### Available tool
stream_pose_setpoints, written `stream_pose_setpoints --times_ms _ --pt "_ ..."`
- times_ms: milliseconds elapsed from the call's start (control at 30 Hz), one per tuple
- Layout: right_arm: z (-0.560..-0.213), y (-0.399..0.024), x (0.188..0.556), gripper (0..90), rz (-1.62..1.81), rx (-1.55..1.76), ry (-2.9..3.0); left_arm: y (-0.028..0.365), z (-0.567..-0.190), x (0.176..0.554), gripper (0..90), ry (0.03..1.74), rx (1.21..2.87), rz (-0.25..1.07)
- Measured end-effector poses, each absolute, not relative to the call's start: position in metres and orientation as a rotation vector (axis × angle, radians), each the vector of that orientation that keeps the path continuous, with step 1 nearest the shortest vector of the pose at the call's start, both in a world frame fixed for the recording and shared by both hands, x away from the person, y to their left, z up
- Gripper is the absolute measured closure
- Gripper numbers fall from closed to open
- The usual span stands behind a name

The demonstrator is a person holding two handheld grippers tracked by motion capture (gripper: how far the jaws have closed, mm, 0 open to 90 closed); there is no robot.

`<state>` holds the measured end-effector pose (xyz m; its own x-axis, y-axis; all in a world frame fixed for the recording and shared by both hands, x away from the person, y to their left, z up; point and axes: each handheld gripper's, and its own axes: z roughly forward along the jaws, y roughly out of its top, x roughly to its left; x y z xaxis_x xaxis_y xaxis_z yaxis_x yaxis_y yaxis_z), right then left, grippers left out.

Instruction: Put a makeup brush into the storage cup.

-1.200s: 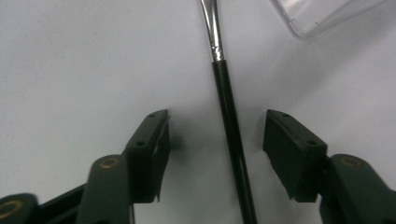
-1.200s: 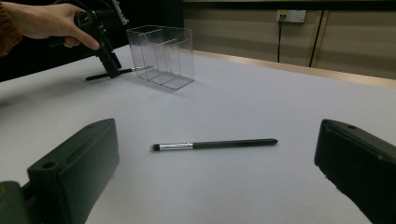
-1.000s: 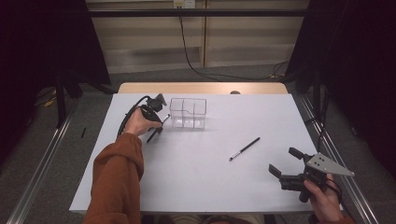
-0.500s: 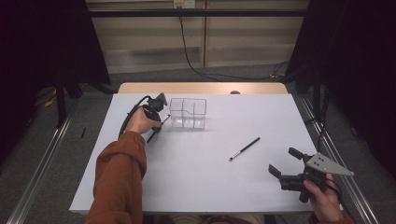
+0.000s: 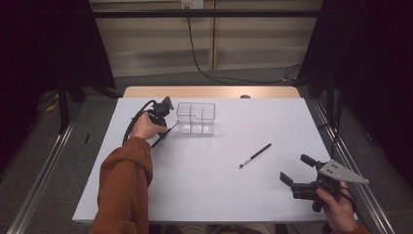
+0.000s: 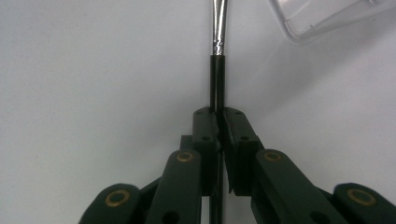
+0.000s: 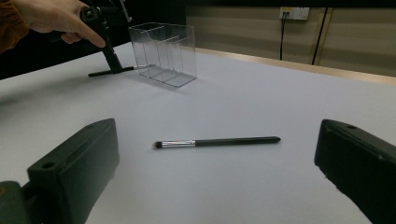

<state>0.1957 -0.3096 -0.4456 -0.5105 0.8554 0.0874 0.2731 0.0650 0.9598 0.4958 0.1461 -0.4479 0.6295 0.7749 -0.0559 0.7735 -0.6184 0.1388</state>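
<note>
The left tongs (image 6: 219,128), having just been closing, are now clamping the slim black-handled brush with a silver ferrule (image 6: 217,70), which is lying on the white surface (image 5: 204,185) just beside the clear plastic compartment organiser (image 5: 196,118). The right tongs (image 5: 297,169) are gaping wide, well apart from that organiser, facing a second black brush (image 7: 219,141).

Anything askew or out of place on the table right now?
Nothing damaged or spilled. One black-handled makeup brush lies loose mid-table, apart from the clear plastic compartment organizer. The left gripper has just closed on a second black-handled brush beside it.
</note>
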Motion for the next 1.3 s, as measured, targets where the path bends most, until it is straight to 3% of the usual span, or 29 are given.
stream_pose_setpoints --times_ms 600,1300 --pt "-0.445 -0.31 0.196 0.0 1.47 1.122 1.833 0.159 -0.446 0.492 84.4 1.333 2.564 -0.02" --pt "-0.445 -0.31 0.196 0.0 1.474 1.136 1.826 0.182 -0.423 0.476 84.3 1.311 2.323 0.101"
